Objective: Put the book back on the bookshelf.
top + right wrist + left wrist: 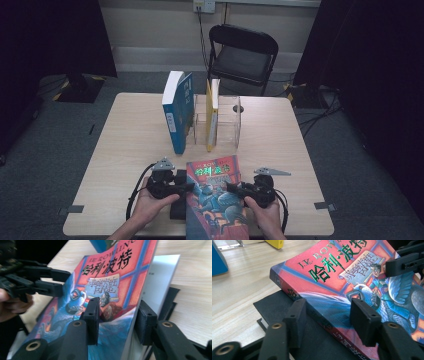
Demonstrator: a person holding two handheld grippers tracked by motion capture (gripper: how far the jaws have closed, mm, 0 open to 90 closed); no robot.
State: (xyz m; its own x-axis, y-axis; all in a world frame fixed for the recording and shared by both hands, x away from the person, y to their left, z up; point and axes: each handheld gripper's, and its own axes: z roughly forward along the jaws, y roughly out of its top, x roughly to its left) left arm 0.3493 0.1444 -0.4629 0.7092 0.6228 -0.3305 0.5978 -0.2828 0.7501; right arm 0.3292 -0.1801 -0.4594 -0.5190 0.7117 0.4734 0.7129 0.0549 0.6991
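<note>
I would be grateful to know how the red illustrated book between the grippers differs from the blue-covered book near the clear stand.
The red illustrated book lies flat at the near table edge, atop a black object; the blue-covered book stands upright farther back. The red one shows its picture cover; the blue one shows its spine and white page block. Both are thick paperbacks.

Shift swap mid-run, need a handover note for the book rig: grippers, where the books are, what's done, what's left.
Left gripper: open, jaws astride the red book's spine edge.
Right gripper: jaws astride the opposite edge; can't tell if it grips.
Red book lies at the table's near edge on a flat black item. Blue book and yellow book stand at the clear rack.
Done: two books upright.
Left: probably lift the red book and stand it in the rack.
</note>
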